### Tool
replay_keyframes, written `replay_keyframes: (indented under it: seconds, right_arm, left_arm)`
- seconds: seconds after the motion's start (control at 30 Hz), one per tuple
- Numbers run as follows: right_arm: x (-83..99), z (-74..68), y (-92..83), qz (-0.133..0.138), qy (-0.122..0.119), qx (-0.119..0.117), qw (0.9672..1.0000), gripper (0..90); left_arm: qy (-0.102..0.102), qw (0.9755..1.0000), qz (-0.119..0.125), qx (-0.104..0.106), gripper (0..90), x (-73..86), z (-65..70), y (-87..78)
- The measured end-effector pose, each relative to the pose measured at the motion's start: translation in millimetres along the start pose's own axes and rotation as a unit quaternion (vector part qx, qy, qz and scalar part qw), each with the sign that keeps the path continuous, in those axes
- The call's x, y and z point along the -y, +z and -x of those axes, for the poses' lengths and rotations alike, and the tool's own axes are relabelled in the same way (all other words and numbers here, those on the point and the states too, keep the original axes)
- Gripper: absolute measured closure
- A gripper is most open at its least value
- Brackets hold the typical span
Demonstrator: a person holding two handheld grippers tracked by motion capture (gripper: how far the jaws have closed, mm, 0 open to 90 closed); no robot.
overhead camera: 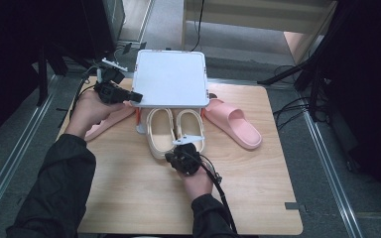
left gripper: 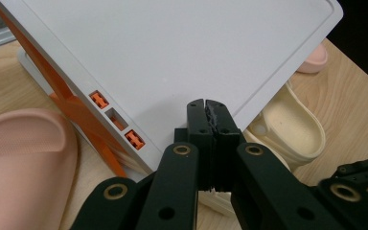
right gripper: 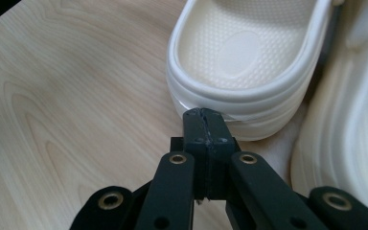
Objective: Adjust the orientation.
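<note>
A white shelf board point(overhead camera: 171, 77) on orange legs point(left gripper: 76, 110) stands at the back of the wooden table. Two cream slippers point(overhead camera: 159, 130) point(overhead camera: 191, 126) lie side by side with their toes under it. My left gripper point(overhead camera: 138, 96) is shut and holds nothing. Its tips point(left gripper: 206, 108) are at the board's front left edge, above the cream slipper point(left gripper: 292, 129). My right gripper point(overhead camera: 184, 147) is also shut, and its tips point(right gripper: 203, 116) press against the heel of one cream slipper point(right gripper: 239, 91). The other cream slipper point(right gripper: 345, 134) lies beside it.
One pink slipper point(overhead camera: 235, 124) lies right of the shelf, and another point(overhead camera: 110, 121) lies to its left under my left hand. Bare wooden tabletop point(overhead camera: 144, 193) spreads toward the person. The table's edges drop to a grey floor with metal rails point(overhead camera: 327, 163).
</note>
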State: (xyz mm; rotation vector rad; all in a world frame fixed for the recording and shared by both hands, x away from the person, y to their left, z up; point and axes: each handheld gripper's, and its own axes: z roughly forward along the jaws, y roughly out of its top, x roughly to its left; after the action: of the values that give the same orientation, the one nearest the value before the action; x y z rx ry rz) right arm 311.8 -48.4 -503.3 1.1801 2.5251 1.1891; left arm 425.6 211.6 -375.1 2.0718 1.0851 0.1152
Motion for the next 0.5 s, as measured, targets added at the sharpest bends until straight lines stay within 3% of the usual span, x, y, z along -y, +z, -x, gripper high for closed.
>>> replay_keyframes:
  seconds: [0.1,0.13,0.17,0.23,0.33,0.5]
  right_arm:
    - [-11.2,-0.9,11.9,-0.007,-0.008,0.013,0.9998,90.0]
    - [-14.0,0.2,16.0,-0.007,-0.006,0.014,0.9999,90.0]
    - [-19.6,3.4,21.1,-0.002,0.006,0.0,1.0,90.0]
    - [-22.8,3.8,23.0,-0.004,0.014,0.001,0.9999,90.0]
    - [-29.7,3.3,29.9,-0.007,-0.001,0.023,0.9997,90.0]
    - [-44.7,8.9,43.8,-0.002,0.002,0.044,0.999,90.0]
  left_arm:
    - [0.0,1.0,-0.001,-0.001,89.6,-0.1,-0.1,-0.1]
    - [-0.001,1.0,-0.001,0.0,89.6,-0.1,0.0,-0.1]
    - [0.0,1.0,0.0,-0.001,89.6,0.0,0.1,-0.1]
    - [0.0,1.0,0.0,-0.001,89.6,0.0,-0.2,-0.3]
    - [0.0,1.0,-0.001,0.0,89.6,0.0,0.1,0.0]
    - [0.0,1.0,0.0,-0.004,89.6,0.0,0.4,-0.4]
